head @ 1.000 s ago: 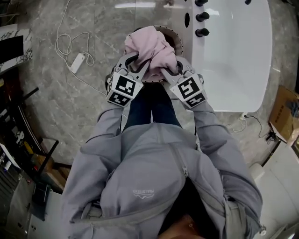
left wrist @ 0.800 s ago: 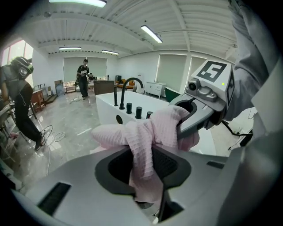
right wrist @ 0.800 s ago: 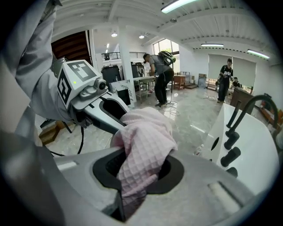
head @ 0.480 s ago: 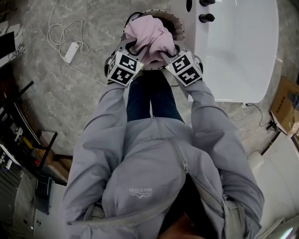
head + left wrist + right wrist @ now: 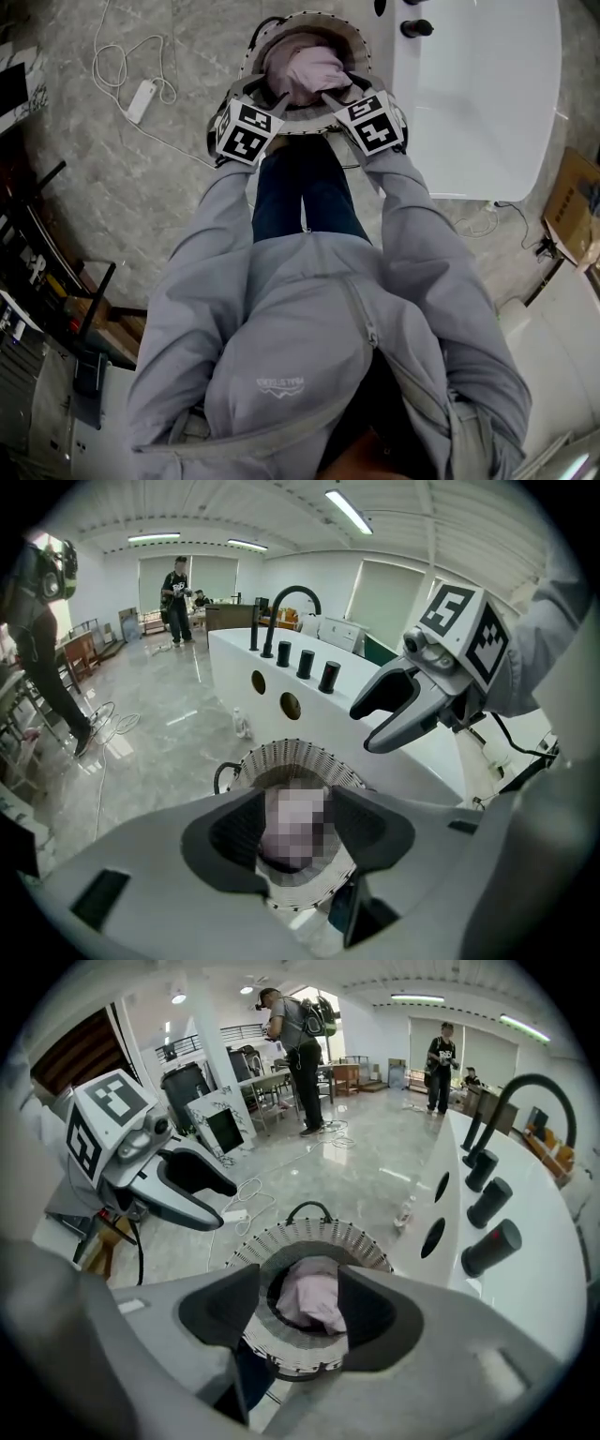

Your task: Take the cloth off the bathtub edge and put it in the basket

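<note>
The pink cloth (image 5: 309, 70) lies bunched inside the round white wicker basket (image 5: 349, 42) on the floor beside the bathtub (image 5: 478, 94). Both grippers hover just over the basket's near rim. My left gripper (image 5: 265, 94) is at its left side and my right gripper (image 5: 339, 94) at its right. The jaws of both are opening, and neither touches the cloth. In the right gripper view, the cloth (image 5: 314, 1297) shows below, through the gap of the right gripper (image 5: 300, 1309), inside the basket (image 5: 309, 1232). The left gripper view shows the basket (image 5: 291, 752) under the left gripper (image 5: 295, 829).
The white tub's deck with black faucet knobs (image 5: 417, 28) is right of the basket. A white power strip with its cable (image 5: 141, 98) lies on the marble floor at left. A cardboard box (image 5: 572, 216) stands at far right. People stand far back in the room.
The cloth was held up between both grippers over the basket. Both have let go, and it now sits lower, inside the basket. The grippers have spread slightly apart.
</note>
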